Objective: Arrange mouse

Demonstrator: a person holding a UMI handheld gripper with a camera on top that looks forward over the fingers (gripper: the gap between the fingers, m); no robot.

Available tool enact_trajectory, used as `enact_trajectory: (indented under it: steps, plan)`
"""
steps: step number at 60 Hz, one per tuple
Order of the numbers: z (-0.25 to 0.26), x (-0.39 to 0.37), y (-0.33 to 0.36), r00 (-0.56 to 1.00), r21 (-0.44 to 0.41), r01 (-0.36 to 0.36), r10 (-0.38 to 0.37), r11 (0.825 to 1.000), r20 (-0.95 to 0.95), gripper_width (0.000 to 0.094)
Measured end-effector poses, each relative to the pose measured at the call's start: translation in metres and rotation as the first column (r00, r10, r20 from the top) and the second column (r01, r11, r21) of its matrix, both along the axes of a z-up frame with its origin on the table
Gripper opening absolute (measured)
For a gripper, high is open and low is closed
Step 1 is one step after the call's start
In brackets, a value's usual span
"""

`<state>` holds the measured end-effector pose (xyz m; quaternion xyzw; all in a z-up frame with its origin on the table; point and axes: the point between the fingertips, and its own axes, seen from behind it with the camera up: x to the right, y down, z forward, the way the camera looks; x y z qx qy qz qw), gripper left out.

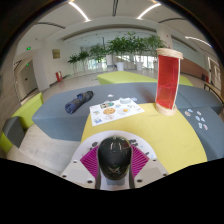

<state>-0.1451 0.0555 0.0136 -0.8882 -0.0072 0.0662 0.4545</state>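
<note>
Showing the scene along the gripper (114, 163), this view places a black, rounded computer mouse (114, 152) between the two fingers, whose magenta pads (91, 163) flank it on either side. Both pads appear to lie against the sides of the mouse, so the jaws stand part-way closed, spread only as wide as the mouse body, with the mouse gripped between them; a pale band with a small red mark crosses the top of the mouse. Beneath and beyond the fingers extends a tabletop (150, 125) patterned in yellow, grey and white patches. Just ahead of the mouse, on the yellow part of the surface, lies a flat white printed sheet (115, 108) bearing small coloured pictures. To the right of the sheet, and farther from the fingers, stands an upright red and translucent rectangular container (167, 80), slightly tilted in the wide-angle view. To the left of the sheet, on the grey part of the surface, rests a dark blue elongated object (78, 101) whose nature cannot be determined. Beyond the table, a row of green potted plants (115, 48) lines the far side of a bright hall lit by long ceiling lamps (79, 11).
</note>
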Motion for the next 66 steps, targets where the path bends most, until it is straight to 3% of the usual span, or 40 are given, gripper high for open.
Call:
enact_trajectory:
  steps: [9, 12, 19, 20, 21, 23, 26, 36, 50, 58, 66]
  plan:
    - [-0.026, 0.002, -0.006, 0.999, -0.030, -0.009, 0.010, 1.000, 0.041, 0.0384]
    - [-0.027, 0.001, -0.006, 0.998, -0.047, -0.023, 0.026, 0.999, 0.062, 0.0431]
    - [-0.025, 0.006, -0.003, 0.985, -0.080, -0.056, 0.068, 0.995, 0.160, 0.0597]
    - [-0.024, 0.008, -0.004, 0.981, -0.080, -0.058, 0.072, 0.995, 0.178, 0.0647]
    - [-0.022, 0.011, -0.005, 0.978, -0.080, -0.059, 0.074, 0.995, 0.196, 0.0786]
    - [-0.017, 0.013, -0.008, 0.973, -0.080, -0.068, 0.084, 0.995, 0.217, 0.0859]
    - [-0.008, 0.010, -0.018, 0.971, -0.079, -0.094, 0.109, 0.992, 0.212, 0.0808]
    - [0.031, -0.008, -0.086, 0.981, -0.060, -0.163, 0.168, 0.985, 0.093, 0.0836]
    - [0.060, 0.001, -0.181, 0.974, -0.006, -0.202, 0.202, 0.979, 0.106, 0.0832]
    - [0.071, 0.032, -0.196, 0.969, 0.057, -0.173, 0.160, 0.983, 0.190, 0.0831]
    - [0.078, 0.049, -0.195, 0.992, 0.102, -0.102, 0.094, 0.990, 0.086, 0.0845]
